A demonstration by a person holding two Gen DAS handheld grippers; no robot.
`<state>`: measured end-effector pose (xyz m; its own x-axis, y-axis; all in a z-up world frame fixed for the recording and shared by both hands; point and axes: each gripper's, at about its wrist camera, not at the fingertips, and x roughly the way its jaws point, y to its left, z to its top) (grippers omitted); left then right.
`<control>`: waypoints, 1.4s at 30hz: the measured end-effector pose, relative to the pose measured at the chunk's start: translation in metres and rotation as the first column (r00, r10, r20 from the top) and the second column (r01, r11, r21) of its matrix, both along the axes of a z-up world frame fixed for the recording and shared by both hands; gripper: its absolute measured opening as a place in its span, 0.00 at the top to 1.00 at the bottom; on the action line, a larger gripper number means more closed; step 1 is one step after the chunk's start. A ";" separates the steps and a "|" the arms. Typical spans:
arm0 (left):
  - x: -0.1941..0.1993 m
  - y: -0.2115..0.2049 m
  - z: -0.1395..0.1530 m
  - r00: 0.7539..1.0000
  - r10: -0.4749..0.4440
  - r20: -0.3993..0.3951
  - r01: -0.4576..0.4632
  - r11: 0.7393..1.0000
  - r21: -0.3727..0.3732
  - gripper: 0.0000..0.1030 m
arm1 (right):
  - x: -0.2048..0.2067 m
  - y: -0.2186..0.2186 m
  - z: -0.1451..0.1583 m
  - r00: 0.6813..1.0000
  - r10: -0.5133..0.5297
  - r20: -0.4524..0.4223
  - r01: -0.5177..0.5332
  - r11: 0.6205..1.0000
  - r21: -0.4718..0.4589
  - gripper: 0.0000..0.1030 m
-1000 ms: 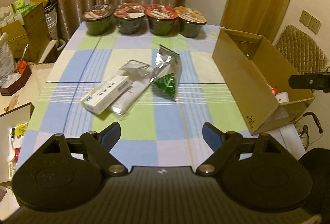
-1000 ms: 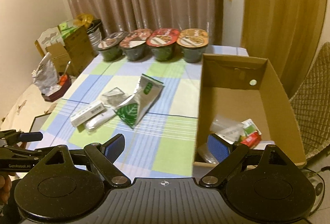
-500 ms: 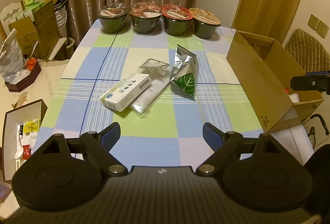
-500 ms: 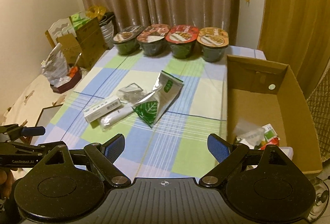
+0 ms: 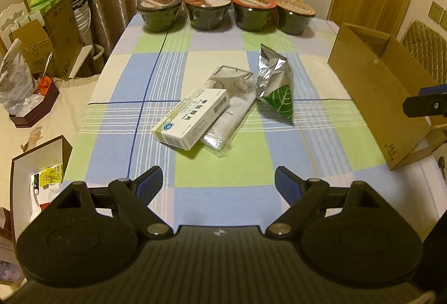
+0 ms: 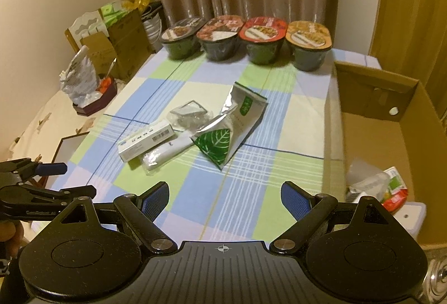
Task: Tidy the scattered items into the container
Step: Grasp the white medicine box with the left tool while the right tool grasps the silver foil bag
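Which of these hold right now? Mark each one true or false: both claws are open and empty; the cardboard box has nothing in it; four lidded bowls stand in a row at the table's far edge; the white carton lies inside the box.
1. Both claws are open and empty. True: the left claw and the right claw hold nothing.
2. The cardboard box has nothing in it. False: some packets already lie in it.
3. Four lidded bowls stand in a row at the far edge. True.
4. The white carton lies inside the box. False: it lies on the tablecloth, partly over a clear packet.
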<state>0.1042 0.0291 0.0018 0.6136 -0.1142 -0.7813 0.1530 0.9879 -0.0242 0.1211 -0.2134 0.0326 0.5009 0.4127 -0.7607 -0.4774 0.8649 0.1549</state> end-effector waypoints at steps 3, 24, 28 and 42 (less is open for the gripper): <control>0.016 0.006 -0.011 1.000 -0.023 -0.017 0.023 1.000 0.010 0.18 | 0.011 0.009 -0.012 1.000 0.007 -0.021 -0.007 1.000 -0.003 0.10; 0.158 0.061 -0.070 0.974 -0.188 -0.127 0.180 0.981 -0.066 0.15 | 0.137 0.057 -0.095 0.979 -0.076 -0.187 0.086 0.995 0.049 0.10; 0.173 0.059 -0.084 0.958 -0.238 -0.157 0.231 0.971 -0.061 0.15 | 0.163 0.059 -0.105 0.972 -0.108 -0.210 0.128 0.988 0.083 0.10; 0.193 0.054 -0.106 0.936 -0.292 -0.195 0.278 0.956 -0.098 0.15 | 0.214 0.063 -0.146 0.942 -0.177 -0.285 0.221 0.967 0.128 0.10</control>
<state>0.2975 0.0835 -0.1038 0.3751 -0.3174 -0.8709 0.4125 0.8985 -0.1498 0.3352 -0.1500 -0.1132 0.3703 0.4502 -0.8125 -0.2196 0.8923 0.3944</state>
